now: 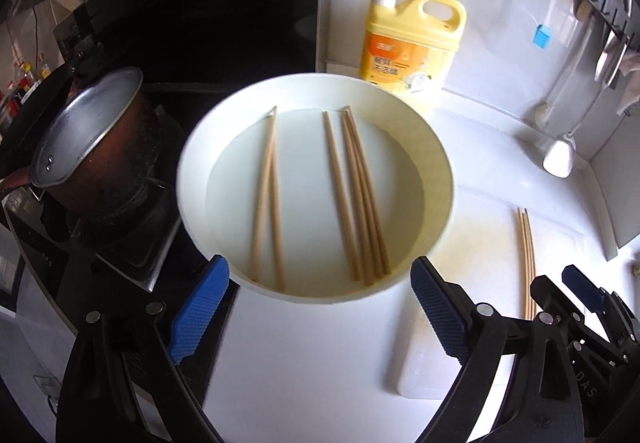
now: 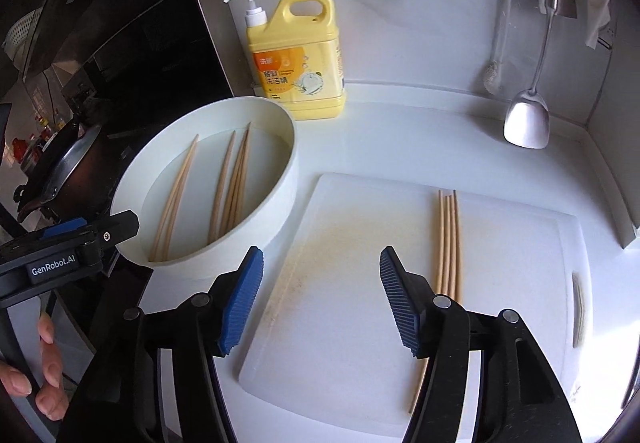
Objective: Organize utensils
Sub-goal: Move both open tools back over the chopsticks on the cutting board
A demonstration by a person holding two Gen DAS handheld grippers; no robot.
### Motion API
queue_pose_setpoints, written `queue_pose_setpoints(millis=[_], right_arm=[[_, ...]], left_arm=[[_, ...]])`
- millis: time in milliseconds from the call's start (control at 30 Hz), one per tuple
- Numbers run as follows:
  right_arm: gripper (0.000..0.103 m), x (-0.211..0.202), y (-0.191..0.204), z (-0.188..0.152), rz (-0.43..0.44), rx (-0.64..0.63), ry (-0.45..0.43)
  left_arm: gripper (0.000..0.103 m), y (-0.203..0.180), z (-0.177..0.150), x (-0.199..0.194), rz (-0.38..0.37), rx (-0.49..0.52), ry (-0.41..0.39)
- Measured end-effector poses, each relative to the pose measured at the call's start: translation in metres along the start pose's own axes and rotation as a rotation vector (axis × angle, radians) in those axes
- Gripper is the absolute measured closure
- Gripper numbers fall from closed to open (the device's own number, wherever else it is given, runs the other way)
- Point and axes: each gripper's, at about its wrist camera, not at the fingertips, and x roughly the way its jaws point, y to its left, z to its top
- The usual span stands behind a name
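On the white countertop (image 2: pixel 420 131), the white rectangular plastic cutting board (image 2: pixel 340 323) lies at five o'clock of the round white shallow basin (image 2: pixel 280 199). Five tan wooden chopsticks (image 1: pixel 356 195) remain in the basin; four sorted chopsticks (image 2: pixel 449 239) lie parallel on the board, so the job looks under half done. The left gripper (image 1: pixel 316 311) gapes wide and empty; the right gripper (image 2: pixel 322 301) is partly spread, holding nothing.

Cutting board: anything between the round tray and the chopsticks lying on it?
Nothing: bare, yellow-stained cutting board separates the round tray from the board's chopsticks, clearest in the right wrist view.
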Motion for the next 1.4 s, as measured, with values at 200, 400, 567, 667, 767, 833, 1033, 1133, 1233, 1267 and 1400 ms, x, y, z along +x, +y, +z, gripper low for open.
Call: queue_pose_setpoints(millis=[200,400,567,667,767,833,1033,1133,1233,1267,1400], right_arm=[[0.042,-0.011,-0.040,-0.017,-0.053,0.042,0.006],[0.042,-0.013,-0.078,-0.030,-0.116,0.078,0.016],[0.042,-0.002,-0.101,-0.036,-0.142,0.095,0.036],[0.042,0.010,-0.112,-0.038,-0.159,0.091,0.054],[0.042,0.021,-0.120,-0.043,-0.166,0.088,0.070],[0.042,0.028,-0.123,-0.046,-0.175,0.078,0.076],[0.042,0.045,-0.129,-0.052,-0.179,0.071,0.083],[0.042,0.050,-0.130,-0.052,-0.176,0.076,0.088],[0.042,0.054,-0.129,-0.051,-0.173,0.075,0.092],[0.042,0.056,-0.129,-0.051,-0.172,0.075,0.094],[0.042,0.059,-0.130,-0.052,-0.185,0.073,0.095]], left_arm=[[0.010,-0.041,-0.015,0.003,-0.044,0.064,0.017],[0.009,-0.073,-0.020,0.008,-0.082,0.104,0.018],[0.009,-0.098,-0.019,0.018,-0.100,0.122,0.028],[0.009,-0.110,-0.021,0.024,-0.095,0.125,0.024],[0.009,-0.118,-0.026,0.031,-0.096,0.123,0.041],[0.009,-0.123,-0.029,0.037,-0.096,0.122,0.054],[0.009,-0.134,-0.036,0.049,-0.083,0.139,0.075],[0.009,-0.137,-0.037,0.053,-0.077,0.146,0.079],[0.009,-0.139,-0.039,0.055,-0.084,0.141,0.085],[0.009,-0.139,-0.038,0.055,-0.085,0.143,0.085],[0.009,-0.142,-0.037,0.053,-0.085,0.155,0.072]])
